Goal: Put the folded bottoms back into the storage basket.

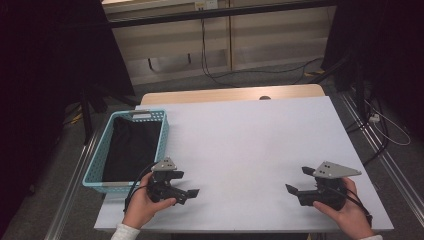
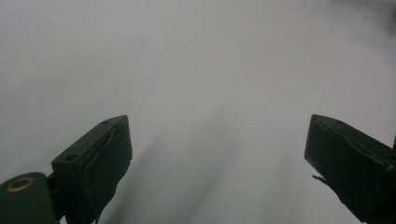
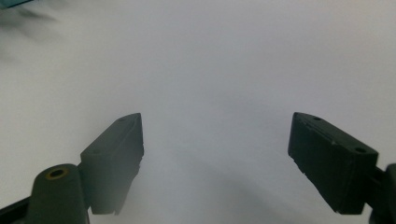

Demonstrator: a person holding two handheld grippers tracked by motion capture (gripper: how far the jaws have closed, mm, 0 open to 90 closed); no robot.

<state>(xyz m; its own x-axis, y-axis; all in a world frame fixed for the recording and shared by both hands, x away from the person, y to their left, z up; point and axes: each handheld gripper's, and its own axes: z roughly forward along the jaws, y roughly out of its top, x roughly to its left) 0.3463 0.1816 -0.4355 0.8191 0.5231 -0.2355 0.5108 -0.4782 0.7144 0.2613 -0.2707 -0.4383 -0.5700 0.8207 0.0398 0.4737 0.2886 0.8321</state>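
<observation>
My left gripper (image 1: pixel 187 184) rests low over the white table (image 1: pixel 240 130) near its front left, held in a person's left hand, jaws pointing right. In the left gripper view the left gripper (image 2: pixel 217 140) stands open with bare white table between its jaws. My right gripper (image 1: pixel 297 179) sits near the front right in the person's right hand, jaws pointing left toward the other gripper. In the right gripper view the right gripper (image 3: pixel 215 135) is also open and holds nothing. A light blue plastic basket (image 1: pixel 95 160) at the table's left edge holds a black cloth (image 1: pixel 131 147).
Beyond the table's far edge are a wooden strip (image 1: pixel 230 94), cables (image 1: pixel 235 75) on the floor and dark stands at both sides. Aluminium rails (image 1: pixel 380 150) run along the table's right side.
</observation>
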